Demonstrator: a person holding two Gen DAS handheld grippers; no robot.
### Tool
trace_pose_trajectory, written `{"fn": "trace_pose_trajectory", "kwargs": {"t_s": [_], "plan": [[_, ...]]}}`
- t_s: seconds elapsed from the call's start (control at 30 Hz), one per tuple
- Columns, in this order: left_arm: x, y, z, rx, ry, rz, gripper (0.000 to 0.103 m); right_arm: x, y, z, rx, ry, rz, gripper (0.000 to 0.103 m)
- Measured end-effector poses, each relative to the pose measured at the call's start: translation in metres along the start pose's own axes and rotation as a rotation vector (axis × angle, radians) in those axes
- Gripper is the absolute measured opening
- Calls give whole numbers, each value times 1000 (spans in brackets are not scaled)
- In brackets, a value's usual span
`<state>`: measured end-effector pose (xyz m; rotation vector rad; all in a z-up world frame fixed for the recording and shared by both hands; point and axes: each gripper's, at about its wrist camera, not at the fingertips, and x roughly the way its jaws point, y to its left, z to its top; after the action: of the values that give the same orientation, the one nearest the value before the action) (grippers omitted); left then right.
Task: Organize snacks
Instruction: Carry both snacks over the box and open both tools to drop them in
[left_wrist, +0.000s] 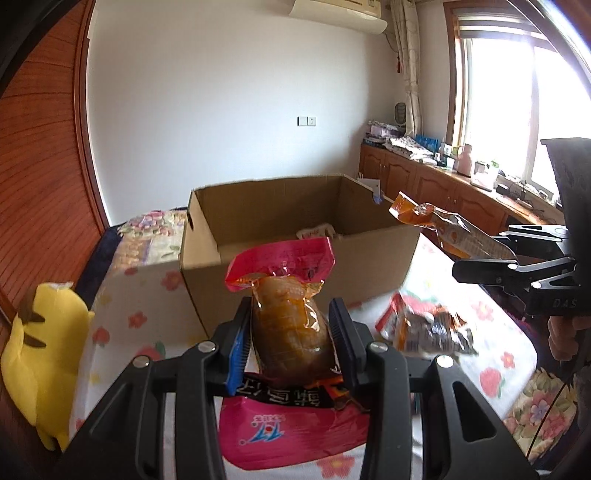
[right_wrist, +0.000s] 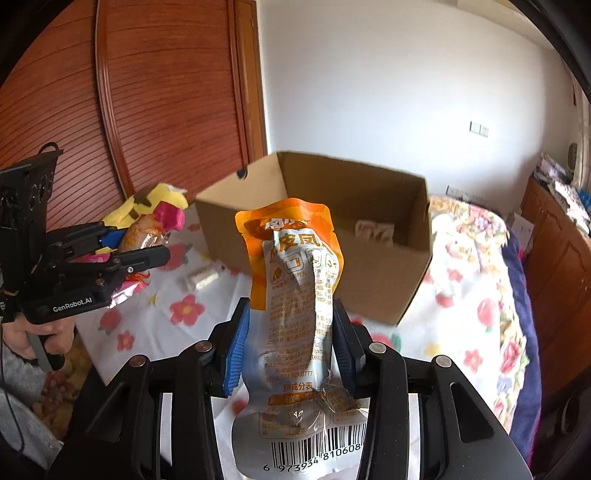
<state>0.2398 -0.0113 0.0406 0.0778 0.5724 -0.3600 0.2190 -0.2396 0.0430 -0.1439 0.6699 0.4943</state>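
Observation:
My left gripper (left_wrist: 291, 325) is shut on a pink vacuum pack of brown meat (left_wrist: 290, 317), held upright in front of the open cardboard box (left_wrist: 258, 218). In the right wrist view this gripper (right_wrist: 147, 243) and its pink pack (right_wrist: 147, 230) show at the left. My right gripper (right_wrist: 291, 328) is shut on an orange and silver snack pouch (right_wrist: 295, 295), lifted before the same box (right_wrist: 369, 236). The left wrist view shows that gripper (left_wrist: 476, 254) and its orange pouch (left_wrist: 436, 221) at the right. A small white packet (right_wrist: 373, 230) lies inside the box.
The box stands on a floral cloth (left_wrist: 144, 302). A red and silver snack bag (left_wrist: 424, 328) and a small white packet (right_wrist: 201, 278) lie loose on it. A yellow plush toy (left_wrist: 40, 362) sits at the left edge. Wooden cabinets (left_wrist: 436, 184) line the window side.

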Motion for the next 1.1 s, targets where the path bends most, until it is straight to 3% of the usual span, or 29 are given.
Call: {"fn": "trace_pose_trajectory", "kwargs": {"t_s": [0.7,1.1], "plan": [[84,28,86,63,-46,26,40,78,-39,92,-77,-66,16,42],[132,43,91,29,-6,27,40,132,-62,104,-54,-36,2,42]]}}
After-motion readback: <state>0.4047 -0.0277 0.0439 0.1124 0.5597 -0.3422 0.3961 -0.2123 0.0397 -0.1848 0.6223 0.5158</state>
